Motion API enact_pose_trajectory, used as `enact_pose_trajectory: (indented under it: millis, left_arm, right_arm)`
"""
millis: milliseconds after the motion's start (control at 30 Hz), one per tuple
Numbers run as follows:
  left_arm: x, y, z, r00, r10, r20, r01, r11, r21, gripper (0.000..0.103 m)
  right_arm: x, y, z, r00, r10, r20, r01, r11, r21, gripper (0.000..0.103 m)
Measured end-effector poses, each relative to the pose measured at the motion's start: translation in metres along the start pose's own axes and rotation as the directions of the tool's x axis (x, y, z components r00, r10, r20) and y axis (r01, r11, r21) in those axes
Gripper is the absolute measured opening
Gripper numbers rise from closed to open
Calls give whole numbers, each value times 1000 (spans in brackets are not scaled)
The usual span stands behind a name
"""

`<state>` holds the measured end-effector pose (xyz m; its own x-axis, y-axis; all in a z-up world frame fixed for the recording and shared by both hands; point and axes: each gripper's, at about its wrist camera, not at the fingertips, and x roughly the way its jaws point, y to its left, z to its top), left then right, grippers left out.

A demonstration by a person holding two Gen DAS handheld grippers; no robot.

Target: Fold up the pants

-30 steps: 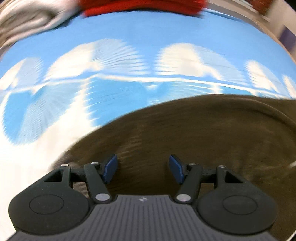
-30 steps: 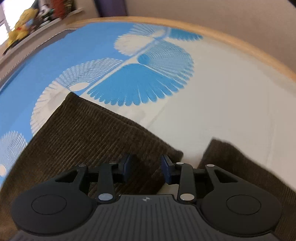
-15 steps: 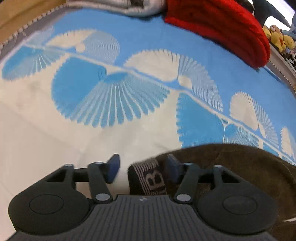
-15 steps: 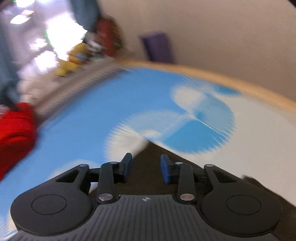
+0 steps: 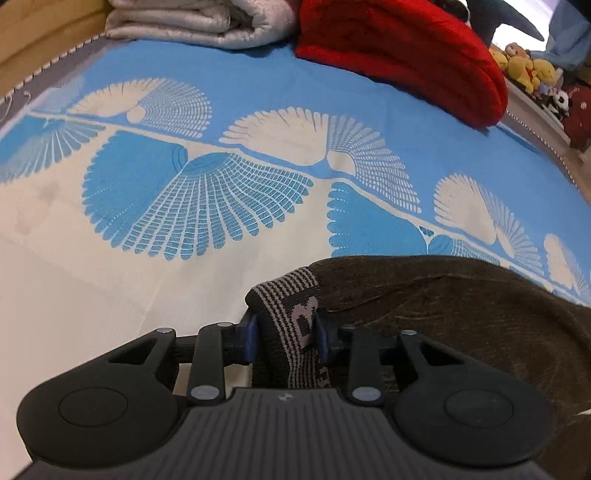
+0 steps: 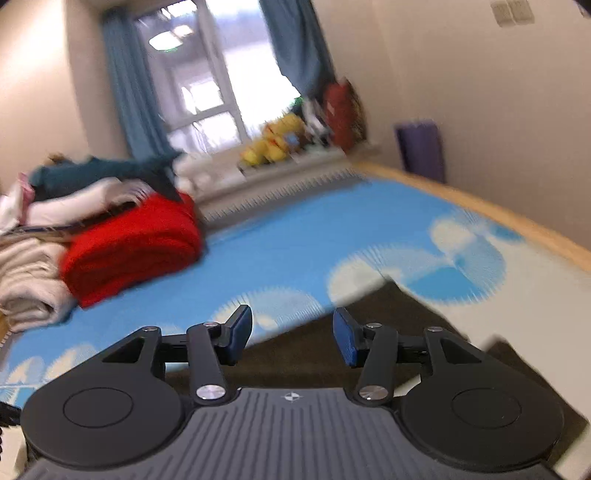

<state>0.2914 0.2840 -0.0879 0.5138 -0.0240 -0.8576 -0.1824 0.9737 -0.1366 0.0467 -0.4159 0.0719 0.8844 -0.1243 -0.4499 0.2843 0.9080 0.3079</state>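
1. At the far left of the left wrist view, a wooden bed frame (image 5: 33, 40) edges the bed, and a folded grey quilt (image 5: 195, 22) lies at the head of the bedspread (image 5: 258, 85), which is blue with white fan shapes and a plain cream part nearer the camera.
2. Low in the middle of that view, the left gripper (image 5: 284, 332) has just been closing. Its blue pads press from both sides on the striped waistband (image 5: 291, 314) of the brown pants (image 5: 461, 317), so it holds the pants by the waistband, jaws narrowed but not fully together.
3. The pants spread from the waistband to the right across the lower right of the view, lying on the cream and blue cloth.
4. Above them to the right, a folded red blanket (image 5: 402, 51) sits on the blue part, and beyond it plush toys (image 5: 524, 66) line a ledge.
5. In the blurred right wrist view, a pile of folded laundry (image 6: 29, 273) sits at the left, with the red blanket (image 6: 133, 251) next to it on the bedspread (image 6: 288, 243).
6. In the middle, the right gripper (image 6: 291, 332) has just been opening. Its jaws stand roughly half apart with nothing between the pads, raised above the pants (image 6: 402, 314), whose brown cloth lies flat under and right of it.
7. Behind are a window (image 6: 207, 77) with blue curtains, and at the right the wall.
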Motion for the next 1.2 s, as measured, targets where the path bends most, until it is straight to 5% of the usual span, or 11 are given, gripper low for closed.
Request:
enact_pose_trajectory:
  millis: [133,200,300,433,600,767,933,1067,1200]
  left_arm:
    - [-20,-3,4,1000,4,6,-3,997,-74,40]
    - [-34,-8,2,999,-1,-36,-2,996,-85,56]
    - [-51,-20,-16,985,15,-169,-10,999,33,56]
    - [-81,-21,-71,974,52,-221,-1,975,224,60]
    - [-72,-4,-126,951,42,-305,26,977,213,60]
    - [-67,-8,-139,947,47,-317,38,966,257,59]
    - [-63,-29,-158,950,98,-296,49,891,452,46]
    - [-70,-28,-162,957,110,-269,47,856,515,21]
    - [-77,-27,-167,958,120,-260,45,834,550,18]
  right_arm:
    - [-6,-4,-6,998,-54,8,55,998,-21,51]
    - [-7,-8,-8,998,-57,-17,57,998,-15,51]
    - [-10,-9,-10,999,-45,-14,45,999,-18,51]
    - [-4,-6,-12,999,-6,-31,6,1000,-8,51]
    - [3,9,-11,996,75,-45,-74,997,16,51]
    - [3,30,-16,993,103,-61,-106,993,-50,51]
    - [1,37,-19,992,105,-68,-111,990,-91,51]
    - [0,30,-19,993,83,-80,-89,993,-75,51]
    - [-2,22,-19,994,65,-85,-70,996,-60,51]
